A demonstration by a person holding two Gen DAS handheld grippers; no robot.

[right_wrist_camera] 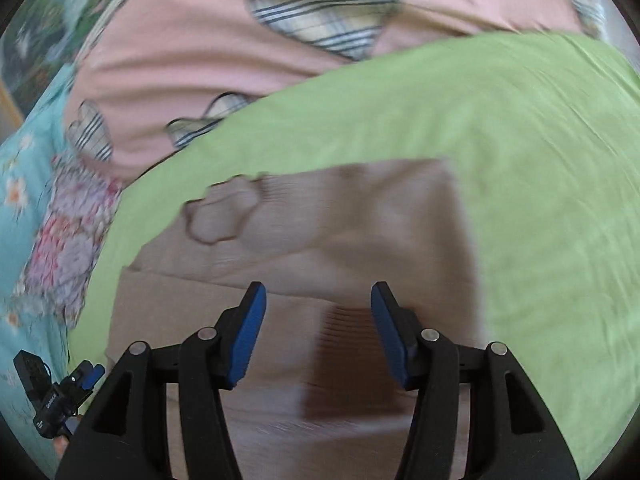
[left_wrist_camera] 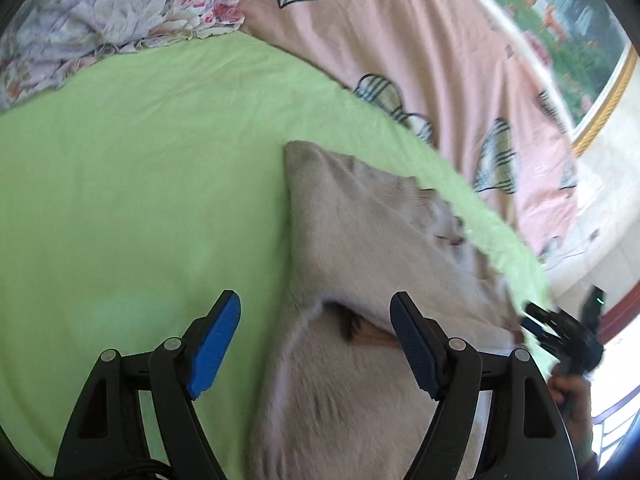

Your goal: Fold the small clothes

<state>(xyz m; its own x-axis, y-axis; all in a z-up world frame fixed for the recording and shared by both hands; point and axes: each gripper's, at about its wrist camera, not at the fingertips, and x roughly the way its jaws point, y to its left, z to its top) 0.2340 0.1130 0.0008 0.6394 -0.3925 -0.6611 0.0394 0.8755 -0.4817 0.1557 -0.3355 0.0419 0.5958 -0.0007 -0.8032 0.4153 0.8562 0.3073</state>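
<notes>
A small beige knitted garment (left_wrist_camera: 360, 240) lies folded on the light green sheet (left_wrist_camera: 140, 168). It also shows in the right wrist view (right_wrist_camera: 320, 232), with a scalloped collar at its left. My left gripper (left_wrist_camera: 316, 328) is open just above the garment's near left edge and holds nothing. My right gripper (right_wrist_camera: 318, 320) is open over the garment's near part, empty. The right gripper also appears in the left wrist view (left_wrist_camera: 560, 328) at the far right. The left gripper appears in the right wrist view (right_wrist_camera: 80, 380) at the lower left.
A pink quilt with plaid hearts (left_wrist_camera: 420, 60) is bunched behind the sheet, also in the right wrist view (right_wrist_camera: 240, 40). A floral pillow (left_wrist_camera: 100, 20) lies at the back left. A framed picture (left_wrist_camera: 580, 40) hangs on the wall.
</notes>
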